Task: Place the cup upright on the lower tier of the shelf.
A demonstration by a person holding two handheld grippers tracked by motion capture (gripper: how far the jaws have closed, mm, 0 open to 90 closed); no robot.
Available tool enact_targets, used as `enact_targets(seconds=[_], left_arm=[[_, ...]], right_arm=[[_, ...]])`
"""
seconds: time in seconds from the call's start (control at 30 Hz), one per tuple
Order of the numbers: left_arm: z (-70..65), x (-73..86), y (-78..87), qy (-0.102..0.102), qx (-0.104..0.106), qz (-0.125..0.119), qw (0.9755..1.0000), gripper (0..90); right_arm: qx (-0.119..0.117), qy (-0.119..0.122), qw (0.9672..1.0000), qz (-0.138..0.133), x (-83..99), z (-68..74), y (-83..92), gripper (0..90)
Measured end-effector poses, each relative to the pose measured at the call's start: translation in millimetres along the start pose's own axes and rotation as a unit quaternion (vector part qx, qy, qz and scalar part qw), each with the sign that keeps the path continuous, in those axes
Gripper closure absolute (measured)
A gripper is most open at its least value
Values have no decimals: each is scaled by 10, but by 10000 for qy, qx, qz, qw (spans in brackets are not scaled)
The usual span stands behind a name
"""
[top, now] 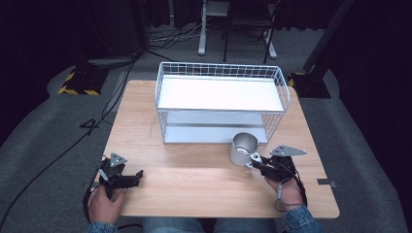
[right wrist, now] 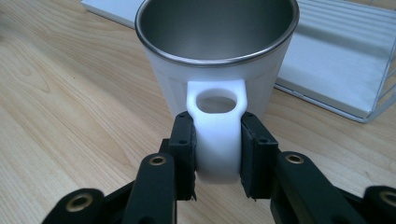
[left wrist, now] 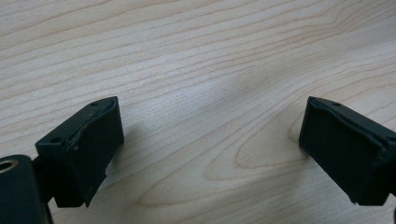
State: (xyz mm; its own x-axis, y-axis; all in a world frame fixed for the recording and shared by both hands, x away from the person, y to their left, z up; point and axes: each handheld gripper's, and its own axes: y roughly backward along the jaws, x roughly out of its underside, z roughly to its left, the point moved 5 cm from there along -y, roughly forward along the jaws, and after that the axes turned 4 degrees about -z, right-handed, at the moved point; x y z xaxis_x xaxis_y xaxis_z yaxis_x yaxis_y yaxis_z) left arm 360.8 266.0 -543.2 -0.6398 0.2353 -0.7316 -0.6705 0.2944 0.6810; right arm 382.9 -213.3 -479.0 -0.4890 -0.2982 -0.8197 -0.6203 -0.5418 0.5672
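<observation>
The right gripper (right wrist: 217, 151) is clamping its jaws on the white handle (right wrist: 216, 135) of the mug (right wrist: 217, 60), which is standing upright directly ahead of them, long axis vertical, just before the wire rack (top: 221, 104). The left gripper (left wrist: 210, 149) is resting well apart, jaws spread over the bare table (left wrist: 196, 60). No lettering is showing.

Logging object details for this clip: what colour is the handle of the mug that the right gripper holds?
White, like the mug's outer wall; the inside is bare metal. The handle shows best in the right gripper view.
</observation>
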Motion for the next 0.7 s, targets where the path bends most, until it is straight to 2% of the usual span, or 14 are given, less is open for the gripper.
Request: enact_targets(seconds=[0.37, 0.6, 0.7], left_arm=[[0, 0, 0, 0, -1, 0, 10000, 68], [-1, 0, -1, 8, 0, -6, 10000, 68], [0, 0, 0, 0, -1, 0, 10000, 68]], right_arm=[[29, 119, 9999, -66, 2, 22, 2, 710], [95, 207, 9994, -255, -37, 52, 31, 713], [96, 172, 9993, -319, -55, 61, 42, 713]])
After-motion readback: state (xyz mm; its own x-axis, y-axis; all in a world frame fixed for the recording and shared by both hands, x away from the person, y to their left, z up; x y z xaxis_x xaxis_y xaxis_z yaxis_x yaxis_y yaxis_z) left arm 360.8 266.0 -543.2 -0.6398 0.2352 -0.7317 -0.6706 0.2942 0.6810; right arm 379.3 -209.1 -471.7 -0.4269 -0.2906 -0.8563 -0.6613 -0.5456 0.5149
